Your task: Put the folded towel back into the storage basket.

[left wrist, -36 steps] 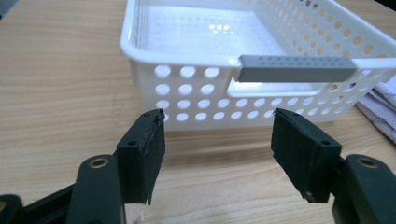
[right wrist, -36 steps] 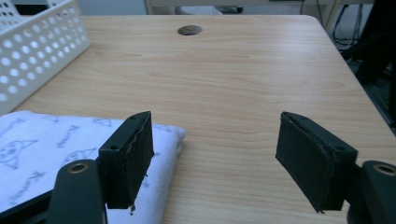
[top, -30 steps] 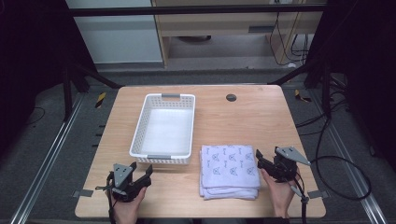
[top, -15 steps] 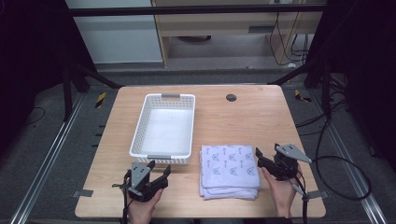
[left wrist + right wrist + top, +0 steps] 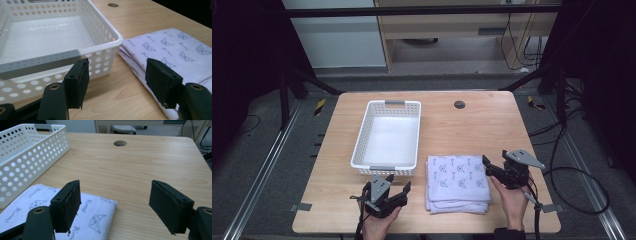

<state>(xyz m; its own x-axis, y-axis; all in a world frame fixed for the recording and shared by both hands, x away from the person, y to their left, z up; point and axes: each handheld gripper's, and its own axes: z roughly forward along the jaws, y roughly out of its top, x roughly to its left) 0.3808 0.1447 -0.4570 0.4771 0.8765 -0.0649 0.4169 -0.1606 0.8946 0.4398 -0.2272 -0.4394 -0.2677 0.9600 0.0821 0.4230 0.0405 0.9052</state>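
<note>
Lying flat near the table's [image 5: 472, 125] front edge, just right of the white basket [image 5: 362, 145]: folded stack of lilac cat-print towels [image 5: 458, 182], roughly square but a bit longer front-to-back, long axis pointing from the person toward the far edge, fold layers showing at the near end. Parked just left of it, apart from the cloth, left gripper [image 5: 399, 189] aiming up and right at the gap between basket and stack, jaws just opened wider, nothing between them. Sitting right at the stack's right edge, right gripper [image 5: 488, 165], jaws spread wide, gripping nothing, 1 jaw over the towel corner.
</note>
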